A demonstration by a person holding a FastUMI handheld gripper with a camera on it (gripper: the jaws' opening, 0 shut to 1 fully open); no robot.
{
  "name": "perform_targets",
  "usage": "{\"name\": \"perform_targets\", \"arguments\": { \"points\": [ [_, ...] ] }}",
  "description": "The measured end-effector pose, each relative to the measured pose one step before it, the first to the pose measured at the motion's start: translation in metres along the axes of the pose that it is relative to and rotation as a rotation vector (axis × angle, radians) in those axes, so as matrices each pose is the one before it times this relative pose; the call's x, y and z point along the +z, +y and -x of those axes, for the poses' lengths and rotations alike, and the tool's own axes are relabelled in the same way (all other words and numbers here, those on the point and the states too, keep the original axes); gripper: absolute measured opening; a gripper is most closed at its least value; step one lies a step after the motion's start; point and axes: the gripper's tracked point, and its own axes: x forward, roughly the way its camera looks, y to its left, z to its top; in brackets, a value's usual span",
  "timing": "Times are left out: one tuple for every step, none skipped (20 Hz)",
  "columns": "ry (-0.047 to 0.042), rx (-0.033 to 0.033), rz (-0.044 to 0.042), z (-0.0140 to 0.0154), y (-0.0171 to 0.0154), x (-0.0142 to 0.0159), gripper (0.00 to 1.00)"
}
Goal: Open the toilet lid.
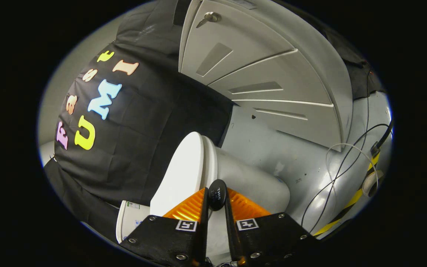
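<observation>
The toilet lid sat just left of the frame's centre, a smooth white oval seen nearly edge-on. It lay against the seat rim with no gap that I could make out, so I judged it not yet open. Its long axis ran from lower left to upper right in the picture, its rounded front end pointing up toward the frame's centre and its hinge end down by the tank at lower left. The whole view was rolled over, which I took to come from how I held the tool to reach the lid's edge.

My claw stood at the bottom centre, narrowed on a small dark oval tab at the lid's edge. Both fingers seemed to press its sides, and that grip would let me swing the lid about its hinge.

The bowl bulged right of the fingers. Beyond it lay the grey floor, loose cables at the right, and a pale door with a handle at the upper centre.
</observation>
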Motion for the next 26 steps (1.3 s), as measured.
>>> {"name": "perform_targets", "arguments": {
  "points": [
    [0.00272,0.01246,-0.03079,-0.00044,0.00181,0.00093,0.21],
    [0.00493,0.01227,-0.0294,0.00146,0.00194,0.00147,0.18],
    [-0.00878,0.01669,-0.01355,-0.00024,0.0029,0.00239,0.12],
    [0.0023,0.00096,-0.00113,0.00005,-0.00052,-0.00085,0.07],
    [-0.00088,-0.00939,-0.00553,-0.00115,-0.00197,0.00094,0.01],
    [0.01011,-0.01604,-0.01521,0.00012,-0.00058,0.00045,0.01],
    [0.01472,-0.01457,-0.00847,0.00021,0.00211,0.00047,0.01],
    [0.00862,-0.01332,0.00247,0.00057,0.00144,0.00013,0.0],
    [0.00189,-0.00794,0.00907,0.00172,0.00355,0.00271,0.0],
    [0.00618,-0.00839,0.01248,0.00088,0.00301,0.00129,0.0],
    [0.00106,-0.01156,0.01546,0.00092,0.00315,0.00158,0.0],
    [-0.00525,-0.00637,0.01273,0.00156,0.00434,0.00296,0.0],
    [-0.00914,0.00048,0.00654,0.00281,0.00752,0.00309,0.0],
    [-0.00844,0.00161,0.00103,0.0029,0.00627,0.00298,0.0],
    [-0.00845,-0.00004,0.00338,0.00255,0.00656,0.00171,0.0],
    [-0.00583,-0.0009,0.01106,0.00246,0.00589,0.0019,0.0],
    [-0.00625,0.00063,0.01882,0.00244,0.0062,0.00207,0.0],
    [-0.00617,-0.00027,0.02202,0.00273,0.00614,0.00214,0.0],
    [-0.00605,-0.00046,0.01885,0.00314,0.00736,0.0028,0.0],
    [-0.00305,-0.00334,0.01631,0.00254,0.00496,0.00179,0.0],
    [-0.00284,-0.00674,0.00602,0.00238,0.0047,0.00149,0.0],
    [-0.00653,-0.001,0.00043,0.00363,0.00553,0.00189,0.0],
    [-0.00379,0.00667,0.00471,0.00315,0.00692,0.00126,0.0],
    [-0.00947,0.01221,0.01028,0.004,0.00722,0.00233,0.0],
    [-0.00744,0.01235,0.01592,0.00292,0.00784,0.00147,0.0],
    [-0.00935,0.01427,0.01363,0.0038,0.00858,0.0023,0.0]
  ]
}}
